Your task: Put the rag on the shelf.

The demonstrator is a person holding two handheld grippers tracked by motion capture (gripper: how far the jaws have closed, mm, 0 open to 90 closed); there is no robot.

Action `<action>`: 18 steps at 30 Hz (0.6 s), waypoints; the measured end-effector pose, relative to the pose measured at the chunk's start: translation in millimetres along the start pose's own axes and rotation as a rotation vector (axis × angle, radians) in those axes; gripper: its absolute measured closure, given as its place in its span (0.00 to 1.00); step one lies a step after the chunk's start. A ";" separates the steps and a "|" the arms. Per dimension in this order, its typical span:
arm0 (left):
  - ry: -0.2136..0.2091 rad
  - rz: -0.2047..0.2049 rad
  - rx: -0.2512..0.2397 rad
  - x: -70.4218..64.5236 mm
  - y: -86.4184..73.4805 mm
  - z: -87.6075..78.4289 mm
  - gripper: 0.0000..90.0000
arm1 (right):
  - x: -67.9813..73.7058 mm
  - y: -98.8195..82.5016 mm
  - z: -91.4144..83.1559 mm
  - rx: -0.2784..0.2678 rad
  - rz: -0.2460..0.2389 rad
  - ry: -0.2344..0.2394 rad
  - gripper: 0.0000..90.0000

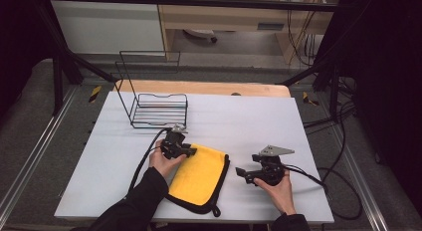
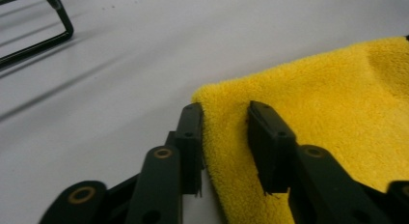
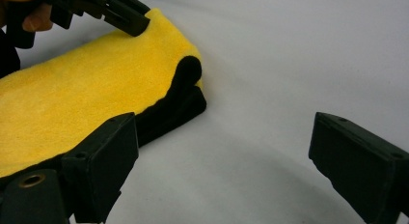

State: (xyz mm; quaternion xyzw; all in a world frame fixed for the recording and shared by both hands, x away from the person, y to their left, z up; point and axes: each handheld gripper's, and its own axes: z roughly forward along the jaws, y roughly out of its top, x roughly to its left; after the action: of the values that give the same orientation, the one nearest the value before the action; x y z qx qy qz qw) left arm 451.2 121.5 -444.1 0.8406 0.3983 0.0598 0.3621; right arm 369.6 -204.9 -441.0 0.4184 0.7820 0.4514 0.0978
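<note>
A folded yellow cloth (image 1: 200, 179) with black edging lies on the white table (image 1: 249, 121), near its front edge. My left gripper (image 1: 191, 151) is at the cloth's far left corner. In the left gripper view its jaws (image 2: 224, 110) stand a little apart, straddling the cloth's edge (image 2: 328, 103), so it is open. My right gripper (image 1: 239, 172) rests on the table just right of the cloth, pointing at it. Its jaws (image 3: 226, 132) are wide open with bare table between them, and the cloth's black-edged corner (image 3: 185, 96) lies just ahead to the left.
A black wire rack (image 1: 159, 109) stands on the table behind the left gripper, its base bar in the left gripper view (image 2: 36, 44). A wooden board (image 1: 209, 87) lies beyond the table's far edge. Cables trail from both grippers.
</note>
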 end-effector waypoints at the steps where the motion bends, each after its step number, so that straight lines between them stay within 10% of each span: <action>1: -0.004 -0.001 0.000 -0.5 -0.1 0.0 0.78 | 0.1 0.4 0.4 0.003 -0.001 0.001 0.13; 5: 0.003 0.006 0.003 -2.9 0.1 -2.8 0.92 | 1.5 1.6 4.0 0.021 -0.020 0.002 0.16; 18: 0.074 -0.047 -0.037 7.0 -24.4 -45.6 0.95 | 2.5 8.7 8.1 -0.008 0.003 0.015 0.23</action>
State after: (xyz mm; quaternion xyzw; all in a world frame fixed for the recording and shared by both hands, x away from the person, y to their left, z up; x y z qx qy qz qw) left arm 422.9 162.4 -428.1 0.8216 0.4296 0.0895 0.3639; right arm 377.2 -195.9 -438.3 0.4160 0.7803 0.4577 0.0929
